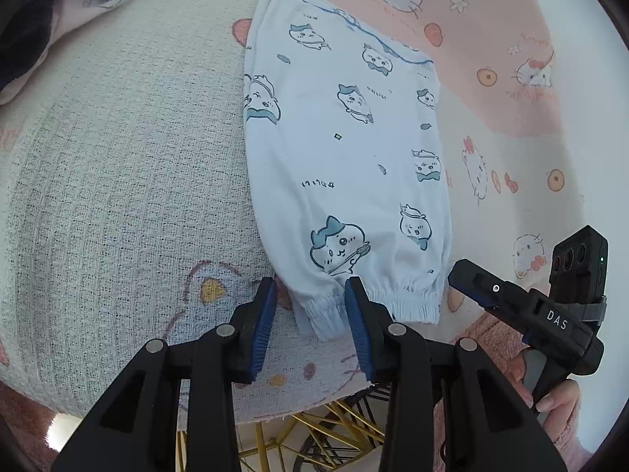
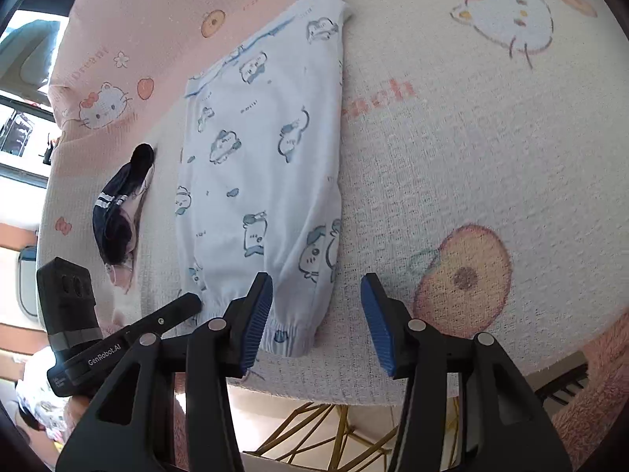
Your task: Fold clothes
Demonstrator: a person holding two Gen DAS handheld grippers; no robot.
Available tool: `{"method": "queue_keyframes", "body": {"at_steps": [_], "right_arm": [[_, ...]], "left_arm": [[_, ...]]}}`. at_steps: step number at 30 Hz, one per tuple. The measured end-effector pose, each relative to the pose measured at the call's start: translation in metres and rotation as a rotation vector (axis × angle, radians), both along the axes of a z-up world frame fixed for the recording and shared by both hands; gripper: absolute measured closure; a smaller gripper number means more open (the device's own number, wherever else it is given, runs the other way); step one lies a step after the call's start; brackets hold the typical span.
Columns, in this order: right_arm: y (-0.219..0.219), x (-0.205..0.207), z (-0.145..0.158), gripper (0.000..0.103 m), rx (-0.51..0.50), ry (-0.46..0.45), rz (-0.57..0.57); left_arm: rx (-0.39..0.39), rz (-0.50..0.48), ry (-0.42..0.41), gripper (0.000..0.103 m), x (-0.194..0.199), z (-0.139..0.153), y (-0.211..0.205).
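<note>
Pale blue child's trousers (image 1: 346, 157) printed with cartoon animals lie folded lengthwise on a Hello Kitty blanket (image 1: 118, 149), elastic cuffs toward me. My left gripper (image 1: 310, 295) is open, its jaws either side of the left cuff end. In the right wrist view the trousers (image 2: 259, 173) lie ahead. My right gripper (image 2: 318, 287) is open and empty, its left finger over the cuff, its right finger over bare blanket (image 2: 471, 137). Each gripper shows in the other's view: the right one (image 1: 471, 279) by the right cuff, the left one (image 2: 188, 303) by the left cuff.
A dark navy and pink garment (image 2: 122, 212) lies left of the trousers, also at the top left in the left wrist view (image 1: 35, 27). The blanket's front edge (image 1: 298, 409) hangs over gold wire legs (image 2: 322, 428). A pink fluffy sleeve (image 1: 499, 338) sits at the right.
</note>
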State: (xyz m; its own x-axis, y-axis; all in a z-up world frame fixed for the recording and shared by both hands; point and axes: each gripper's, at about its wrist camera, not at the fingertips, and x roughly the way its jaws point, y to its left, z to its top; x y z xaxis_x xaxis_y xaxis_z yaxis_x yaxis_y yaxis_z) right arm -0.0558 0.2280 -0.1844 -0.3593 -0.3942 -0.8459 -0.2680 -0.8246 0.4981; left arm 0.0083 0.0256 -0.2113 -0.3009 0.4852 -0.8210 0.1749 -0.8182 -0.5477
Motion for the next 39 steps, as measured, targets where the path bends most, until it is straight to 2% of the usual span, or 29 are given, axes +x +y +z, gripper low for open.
{"method": "queue_keyframes", "body": {"at_steps": [2,6,7,8,9,11,12,13,17,20,22,24,26,28,29,31,33,35,37,39], "right_arm": [[-0.004,-0.001,0.009,0.053,0.035,0.034,0.010],[-0.017,-0.003,-0.007,0.052,0.044,-0.011,0.061],[-0.020,-0.003,-0.010,0.051,0.046,-0.021,0.075],[-0.024,-0.001,-0.008,0.051,0.079,-0.007,0.098],[-0.028,-0.002,-0.007,0.051,0.113,-0.004,0.129],[-0.033,-0.003,-0.007,0.064,0.178,0.003,0.165],[-0.033,-0.002,-0.005,0.080,0.176,0.003,0.176],[-0.032,-0.001,-0.004,0.089,0.145,0.002,0.178],[-0.030,0.012,0.007,0.091,0.138,0.010,0.191],[-0.024,0.024,0.009,0.094,0.078,-0.006,0.179],[-0.022,0.032,0.005,0.094,0.067,-0.034,0.178],[-0.016,0.037,-0.008,0.092,0.064,-0.102,0.165],[-0.007,0.036,-0.015,0.092,0.009,-0.137,0.113],[0.002,0.036,0.001,0.091,0.005,-0.057,0.072],[0.003,0.034,0.010,0.091,0.026,-0.011,0.067],[0.004,0.028,0.026,0.076,0.066,0.065,0.068],[-0.005,0.014,0.027,0.074,0.106,0.073,0.114],[-0.018,0.000,0.022,0.074,0.163,0.067,0.188],[-0.028,-0.012,0.016,0.074,0.242,0.060,0.255],[-0.031,-0.021,-0.001,0.075,0.364,-0.032,0.295]], "left_arm": [[0.019,0.005,-0.003,0.065,0.000,-0.002,-0.002],[-0.003,-0.019,0.006,0.065,-0.003,0.000,0.004],[-0.034,-0.029,0.012,0.069,-0.004,0.002,0.008],[-0.067,-0.035,0.018,0.085,-0.003,0.003,0.011],[-0.092,-0.039,0.022,0.085,-0.002,0.005,0.013],[-0.127,-0.043,0.028,0.088,0.000,0.008,0.015],[-0.125,-0.041,0.028,0.089,0.001,0.009,0.015],[-0.124,-0.040,0.029,0.091,0.003,0.011,0.014],[-0.094,-0.038,0.009,0.093,0.016,0.014,0.006],[-0.100,-0.046,-0.014,0.093,0.026,0.016,0.005],[-0.091,-0.053,-0.036,0.092,0.028,0.013,0.001],[-0.057,-0.026,-0.067,0.085,0.027,0.007,-0.008],[-0.028,0.014,-0.066,0.083,0.025,0.010,-0.019],[-0.080,0.025,-0.010,0.082,0.023,0.025,-0.027],[-0.109,0.027,0.009,0.082,0.021,0.029,-0.031],[-0.136,0.022,0.020,0.082,0.011,0.029,-0.034],[-0.162,0.001,0.035,0.082,-0.001,0.029,-0.033],[-0.258,-0.068,0.046,0.082,-0.015,0.028,-0.017],[-0.333,-0.105,0.009,0.082,-0.023,0.023,-0.012],[-0.268,-0.044,0.010,0.082,-0.024,0.028,-0.031]]}}
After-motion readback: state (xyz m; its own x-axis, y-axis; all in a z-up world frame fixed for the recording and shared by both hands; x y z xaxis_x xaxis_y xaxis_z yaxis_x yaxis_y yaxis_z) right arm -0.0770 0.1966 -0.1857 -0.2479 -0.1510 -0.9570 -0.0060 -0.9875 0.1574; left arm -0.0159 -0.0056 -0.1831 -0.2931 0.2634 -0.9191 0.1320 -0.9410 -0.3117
